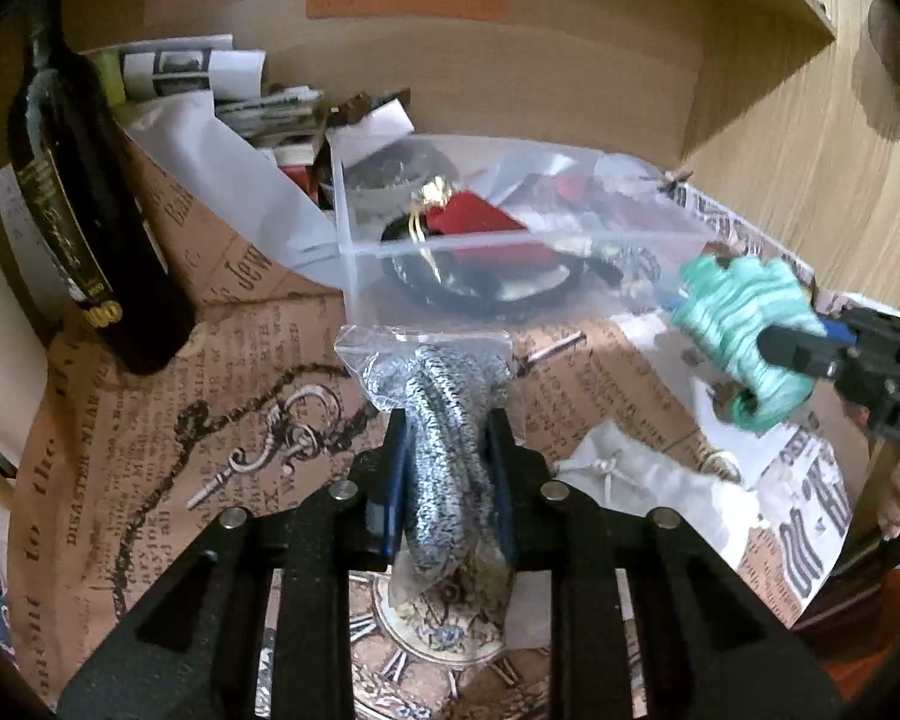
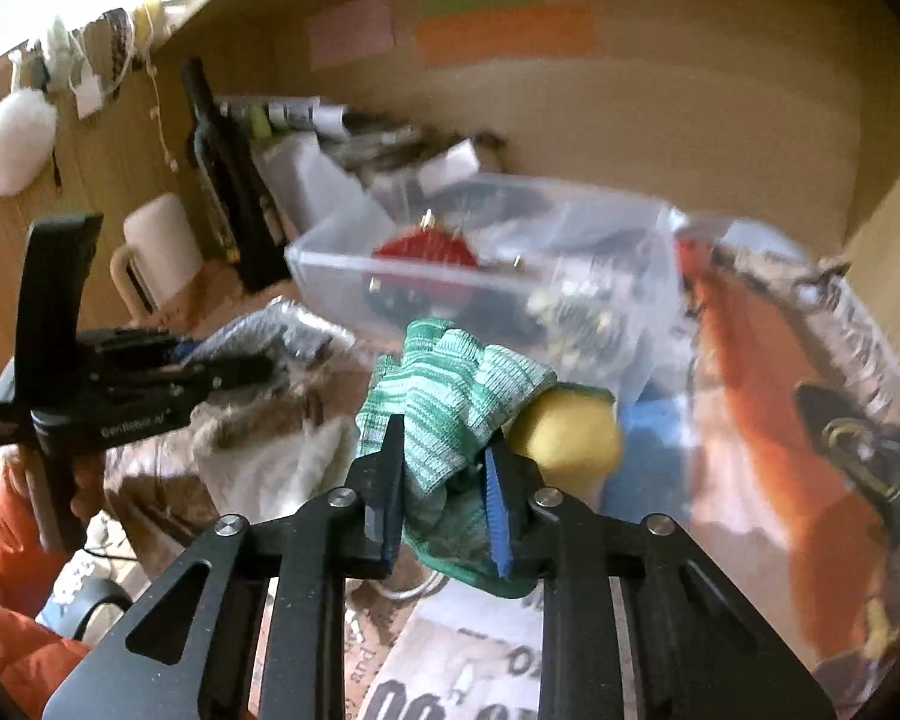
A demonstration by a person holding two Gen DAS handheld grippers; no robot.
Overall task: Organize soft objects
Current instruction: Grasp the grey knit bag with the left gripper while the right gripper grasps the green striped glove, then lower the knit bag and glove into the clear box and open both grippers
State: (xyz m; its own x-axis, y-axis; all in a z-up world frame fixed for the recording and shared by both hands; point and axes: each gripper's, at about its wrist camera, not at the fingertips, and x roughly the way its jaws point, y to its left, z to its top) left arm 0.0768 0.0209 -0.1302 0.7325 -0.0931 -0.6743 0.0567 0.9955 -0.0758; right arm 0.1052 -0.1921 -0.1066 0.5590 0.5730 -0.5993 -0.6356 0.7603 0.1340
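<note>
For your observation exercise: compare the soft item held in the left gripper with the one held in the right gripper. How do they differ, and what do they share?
The speckled grey knit is sealed in a clear plastic bag; the green striped glove is bare. The grey knit is a dark-and-white fleck, the glove pale green and white bands. The knit looks like a rolled tube, the glove crumpled with fingers splayed. Both are knitted, and each is clamped in a gripper, left gripper, right gripper.

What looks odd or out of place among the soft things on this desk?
A dark wine bottle stands beside the clear plastic bin, hard glass among the fabrics. Otherwise nothing is spilled or damaged; each gripper simply holds a soft item.
</note>
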